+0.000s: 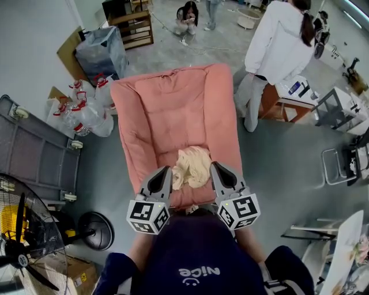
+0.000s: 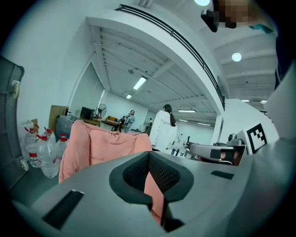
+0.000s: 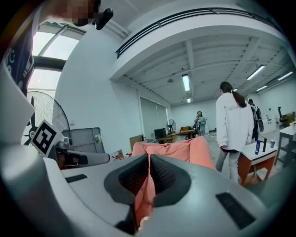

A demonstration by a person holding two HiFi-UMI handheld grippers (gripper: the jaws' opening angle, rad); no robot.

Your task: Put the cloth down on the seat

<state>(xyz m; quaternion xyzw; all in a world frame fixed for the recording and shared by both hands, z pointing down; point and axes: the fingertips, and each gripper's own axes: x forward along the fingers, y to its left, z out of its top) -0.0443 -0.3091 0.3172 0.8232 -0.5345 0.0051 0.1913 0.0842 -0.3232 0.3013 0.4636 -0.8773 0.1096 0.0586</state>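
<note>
A cream cloth [image 1: 192, 166] lies crumpled on the front part of the pink padded seat [image 1: 167, 109]. My left gripper [image 1: 164, 173] sits just left of the cloth and my right gripper [image 1: 217, 169] just right of it, both low at the seat's front edge. In the left gripper view the left gripper [image 2: 149, 155] is shut tip to tip with nothing between the jaws, and the pink seat [image 2: 106, 143] stands behind it. The right gripper [image 3: 149, 157] is likewise shut and empty, with the seat [image 3: 185, 150] ahead of it.
A person in a white coat [image 1: 277, 40] stands at the seat's far right by a small table [image 1: 291, 92]. Water bottles [image 1: 86, 109] and a grey cart [image 1: 34, 150] are on the left. A floor fan [image 1: 23, 230] stands near left. Another person [image 1: 187, 17] crouches far back.
</note>
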